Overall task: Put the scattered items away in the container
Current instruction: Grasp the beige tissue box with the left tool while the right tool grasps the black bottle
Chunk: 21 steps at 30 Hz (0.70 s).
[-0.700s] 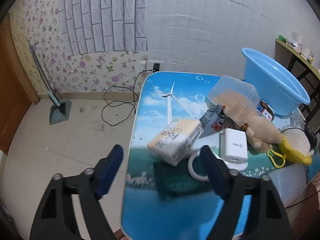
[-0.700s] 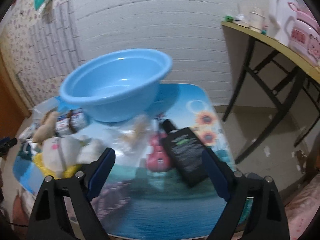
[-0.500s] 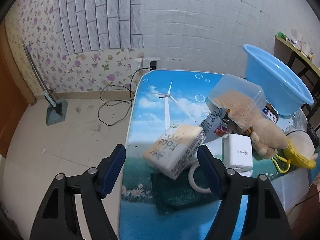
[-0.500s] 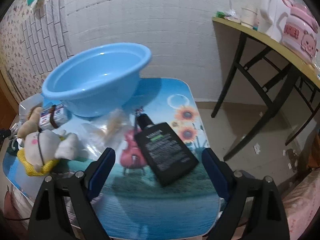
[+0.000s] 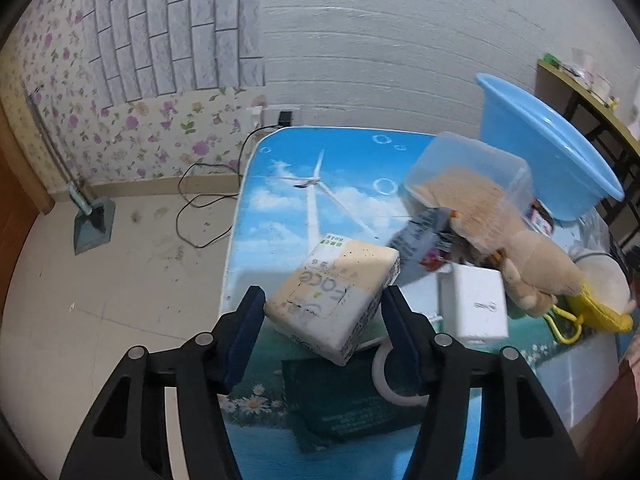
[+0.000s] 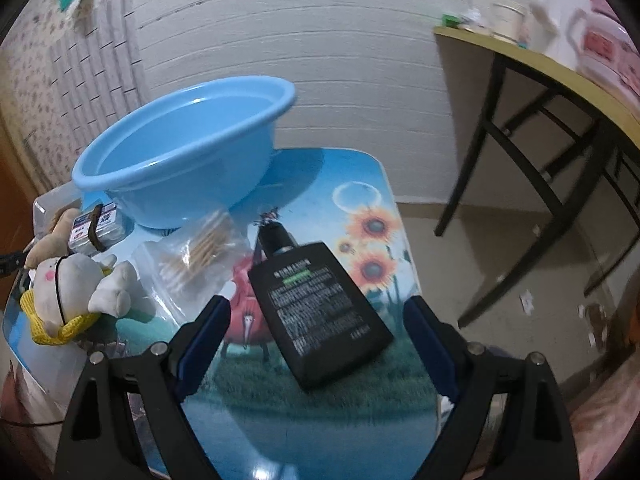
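A cream tissue pack (image 5: 336, 292) lies tilted on the picture-printed table (image 5: 288, 208). My left gripper (image 5: 324, 308) straddles it, and both blue pads touch its sides. The blue basin (image 5: 560, 152) stands at the far right of that view. In the right wrist view the blue basin (image 6: 180, 148) sits at the back left. A flat black bottle (image 6: 320, 304) lies in front of it. My right gripper (image 6: 316, 316) hangs wide open above the bottle and touches nothing.
A clear tub (image 5: 472, 168), a tan plush toy (image 5: 536, 264), a white charger (image 5: 478, 304), a white ring (image 5: 384, 376) and a dark green packet (image 5: 348, 404) crowd the table. A bag of cotton swabs (image 6: 200, 252), a white plush (image 6: 68, 284) and a yellow-topped side table (image 6: 540, 68) appear on the right.
My left gripper has moved in over the tissue pack and its jaws have narrowed onto it. My right gripper has shifted right, so the black bottle now sits between its open fingers.
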{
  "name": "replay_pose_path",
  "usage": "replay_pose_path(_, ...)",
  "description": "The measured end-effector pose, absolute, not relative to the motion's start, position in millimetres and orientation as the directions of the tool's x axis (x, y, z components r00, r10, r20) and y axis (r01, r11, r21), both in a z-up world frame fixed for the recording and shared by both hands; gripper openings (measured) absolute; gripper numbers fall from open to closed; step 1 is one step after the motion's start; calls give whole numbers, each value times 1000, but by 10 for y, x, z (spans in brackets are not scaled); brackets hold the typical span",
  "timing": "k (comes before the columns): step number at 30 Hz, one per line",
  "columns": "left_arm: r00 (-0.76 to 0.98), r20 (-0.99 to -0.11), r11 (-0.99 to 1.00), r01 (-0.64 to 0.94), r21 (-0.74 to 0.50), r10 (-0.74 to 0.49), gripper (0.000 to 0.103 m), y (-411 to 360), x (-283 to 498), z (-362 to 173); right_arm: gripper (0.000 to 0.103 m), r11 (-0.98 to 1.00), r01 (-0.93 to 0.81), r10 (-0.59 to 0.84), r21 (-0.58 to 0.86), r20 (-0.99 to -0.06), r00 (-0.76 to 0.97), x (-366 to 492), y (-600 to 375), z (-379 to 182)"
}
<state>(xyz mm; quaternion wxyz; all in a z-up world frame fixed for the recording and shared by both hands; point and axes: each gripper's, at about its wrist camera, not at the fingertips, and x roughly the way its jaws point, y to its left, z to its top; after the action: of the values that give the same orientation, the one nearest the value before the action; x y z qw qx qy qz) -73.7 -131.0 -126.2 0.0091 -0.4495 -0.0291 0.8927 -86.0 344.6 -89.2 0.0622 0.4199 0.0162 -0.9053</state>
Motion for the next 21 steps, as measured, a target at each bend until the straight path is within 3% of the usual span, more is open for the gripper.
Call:
replay_pose_path(5,-594,-803,-998,3,-66,51,59,-1270,-660,-1229,88,-989,131,-129,62,-792,-597,-940,3452,-1027)
replay_pose_path(6,-593,-803,-997,5,-76,59,59,-1275,-646,-1219,86,-991,130,-110,39,-790,-603,-917,3430,-1022)
replay_pose_path(8,-590,-804,-996,2,-88,70,59,-1271,-615,-1203,70,-990,138,-76,-11,-793,-605,-885,3387,-1013)
replay_pose_path(13,-581,-809,-996,-38,-84,90,60,-1243,-579,-1168,62,-980,198,-97,-22,-815,-572,-764,3303,-960)
replay_pose_path(19,-569,-814,-993,-89,-79,116,76,-1270,-584,-1179,61,-970,241,-114,-25,-830,-546,-642,3170,-938)
replay_pose_path(21,-564,-813,-989,-101,-108,147,77,-1324,-619,-1195,61,-971,234,-100,-39,-828,-552,-659,3150,-960)
